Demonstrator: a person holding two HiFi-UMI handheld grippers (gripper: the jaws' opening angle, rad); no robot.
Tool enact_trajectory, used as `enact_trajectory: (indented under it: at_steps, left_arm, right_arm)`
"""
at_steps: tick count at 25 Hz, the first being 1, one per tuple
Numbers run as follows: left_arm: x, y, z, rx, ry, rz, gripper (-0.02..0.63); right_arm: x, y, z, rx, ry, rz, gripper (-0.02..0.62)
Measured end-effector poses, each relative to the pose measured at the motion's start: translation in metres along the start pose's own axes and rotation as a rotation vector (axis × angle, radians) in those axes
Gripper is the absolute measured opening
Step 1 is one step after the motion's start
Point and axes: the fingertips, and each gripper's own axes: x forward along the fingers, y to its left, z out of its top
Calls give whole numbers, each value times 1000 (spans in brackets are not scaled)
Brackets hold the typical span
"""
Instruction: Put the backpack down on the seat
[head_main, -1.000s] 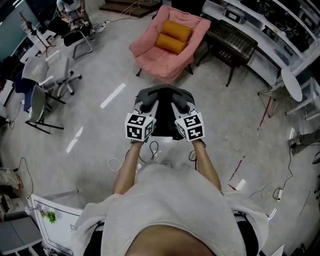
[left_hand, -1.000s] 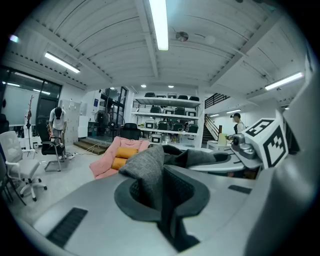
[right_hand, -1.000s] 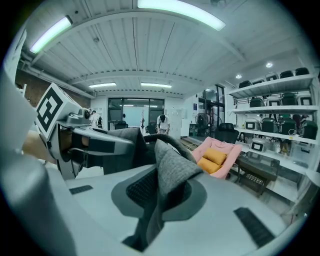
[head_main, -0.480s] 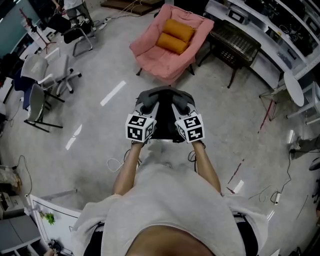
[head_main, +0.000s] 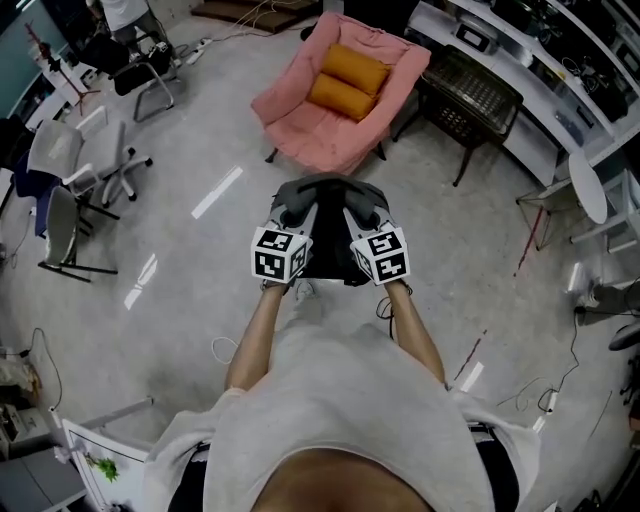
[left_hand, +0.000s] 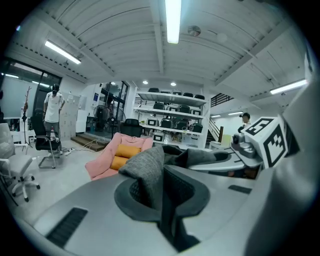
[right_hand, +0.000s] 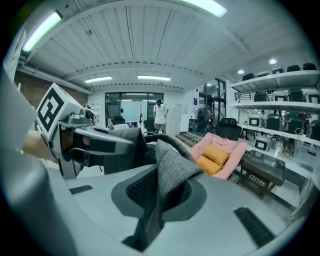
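Note:
A dark grey and black backpack hangs in front of me, held up off the floor by both grippers. My left gripper is shut on its grey strap, and my right gripper is shut on the other grey strap. The two grippers stand side by side, close together. Ahead on the floor is the pink armchair with an orange cushion on its seat; it also shows as the armchair in the left gripper view and the armchair in the right gripper view.
A dark metal bench stands right of the armchair, beside white shelving. Office chairs stand at the left. White cables lie on the floor by my feet. A person stands far off.
The armchair and the office chairs have shifted slightly in the head view as I move forward. Both grippers keep the same hold on the backpack.

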Motion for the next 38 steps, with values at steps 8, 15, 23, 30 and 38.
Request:
enact_trajectory:
  at_steps: [8,15,23,30,38]
  left_arm:
    - [61,72,47,-8,-13,-33,32]
    - [112,130,87,21,-33,-52,32]
    - [147,191,114,46,-35,-68,32]
    - [166,219,128,55,-46,-70,32]
    - [186,241,149,77,-67,-65,32]
  right_arm:
    - [79,-48,49,-3,-5,-26,28]
    - [143,-86,90,-21,-20,-57,29]
    - [206,-106,122,-22,-24,-80,29]
    - [234,-117,136,-19,-38,-80,28]
    - [258,-133,158,-36,-56,-82,29]
